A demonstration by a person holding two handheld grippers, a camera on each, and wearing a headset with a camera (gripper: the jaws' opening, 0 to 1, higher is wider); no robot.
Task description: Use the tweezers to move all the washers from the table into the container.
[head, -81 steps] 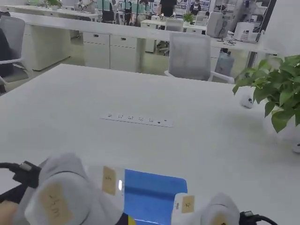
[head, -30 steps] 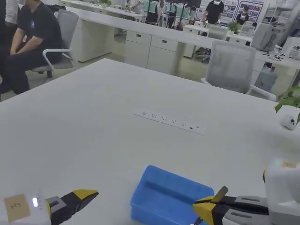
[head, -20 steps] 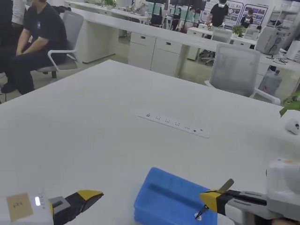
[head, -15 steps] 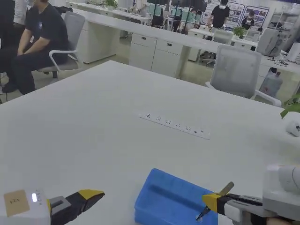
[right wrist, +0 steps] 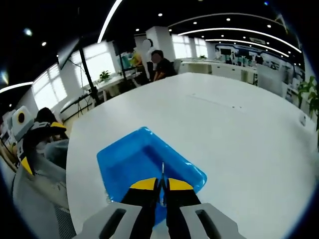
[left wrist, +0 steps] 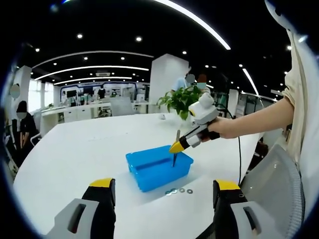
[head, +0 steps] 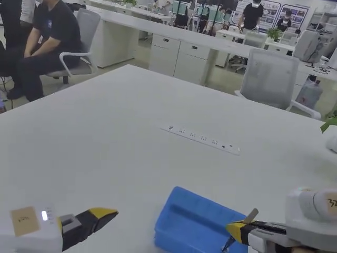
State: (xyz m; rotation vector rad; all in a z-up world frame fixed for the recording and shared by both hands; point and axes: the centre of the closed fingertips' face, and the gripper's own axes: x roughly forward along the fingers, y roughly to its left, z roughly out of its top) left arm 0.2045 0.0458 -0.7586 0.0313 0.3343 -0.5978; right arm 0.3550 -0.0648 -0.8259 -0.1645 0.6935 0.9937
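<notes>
The right gripper [right wrist: 160, 185] stays clamped on the tweezers [right wrist: 162, 174], tips pointing down over the blue container [left wrist: 149, 174] near its right corner, much as half a second ago (the view has shifted, not the things). The left gripper [left wrist: 165, 183] hangs wide open and empty, left of the container. Washers [left wrist: 179, 190] lie on the tabletop [head: 131, 132] just beside the container wall facing that gripper.

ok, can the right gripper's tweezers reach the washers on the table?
Probably yes: the washers lie uncovered on bare table beside the blue container, and the tweezers in the right gripper hang over that container.
</notes>
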